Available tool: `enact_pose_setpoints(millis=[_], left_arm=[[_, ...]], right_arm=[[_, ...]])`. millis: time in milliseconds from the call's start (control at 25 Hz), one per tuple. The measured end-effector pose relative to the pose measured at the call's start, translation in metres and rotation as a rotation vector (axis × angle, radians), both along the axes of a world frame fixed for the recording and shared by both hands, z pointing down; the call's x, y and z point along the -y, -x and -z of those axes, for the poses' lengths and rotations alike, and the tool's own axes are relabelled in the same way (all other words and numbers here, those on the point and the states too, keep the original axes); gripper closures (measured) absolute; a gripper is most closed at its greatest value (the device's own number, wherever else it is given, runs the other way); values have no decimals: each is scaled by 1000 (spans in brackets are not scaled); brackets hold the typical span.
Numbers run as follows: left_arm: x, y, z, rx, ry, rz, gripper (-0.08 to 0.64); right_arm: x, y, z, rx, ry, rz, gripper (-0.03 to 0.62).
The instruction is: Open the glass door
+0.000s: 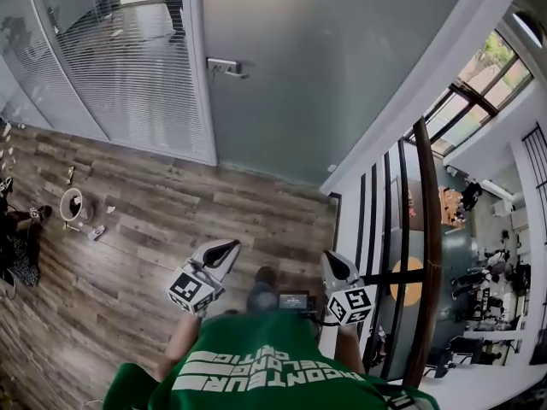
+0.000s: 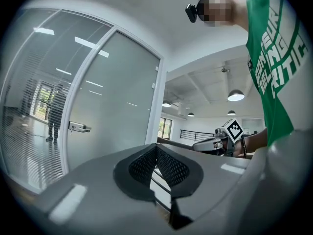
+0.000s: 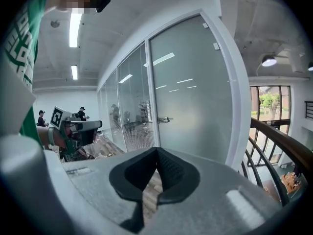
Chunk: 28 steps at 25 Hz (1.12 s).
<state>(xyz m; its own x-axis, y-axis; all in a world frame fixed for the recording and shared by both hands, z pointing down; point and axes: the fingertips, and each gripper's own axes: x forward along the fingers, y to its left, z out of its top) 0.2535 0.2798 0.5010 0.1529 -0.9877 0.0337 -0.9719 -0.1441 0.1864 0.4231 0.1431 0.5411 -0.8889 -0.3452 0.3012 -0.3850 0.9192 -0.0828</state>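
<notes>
The frosted glass door [image 1: 325, 67] stands closed ahead of me, with a metal handle [image 1: 226, 67] on its left edge. My left gripper [image 1: 227, 248] and right gripper [image 1: 335, 264] are held side by side over the wooden floor, well short of the door, both shut and empty. In the left gripper view the jaws [image 2: 156, 149] meet at their tips, and the handle [image 2: 78, 127] shows far off to the left. In the right gripper view the gripper [image 3: 157, 152] is closed too, with the door handle [image 3: 164, 119] straight beyond it.
A glass wall with blinds [image 1: 128, 75] runs left of the door. A black railing with a wooden handrail [image 1: 430, 229] borders my right side over a lower floor. A round white pot [image 1: 75, 205] and small items lie on the floor at left.
</notes>
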Motion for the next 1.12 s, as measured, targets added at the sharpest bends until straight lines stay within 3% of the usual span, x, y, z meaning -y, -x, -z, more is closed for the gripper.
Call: enact_pose_setpoints(millis=[80,360,680,920,1120], left_arm=[[13,8,1,7,26,12,545],[54,45,11,62,-37,86,545],[95,70,14,85,-26,146,545],[128,71,28,85,-8,158,545],[139,74,12,83,1,204,545]], right_arm=[[20,10,1,2,-3,7,598],[73,51,1,16,-11,63,599],[122,83,3,48,8,117,598],[159,96,2,41,9,149,598],[177,104,-3,35,17,188,599]])
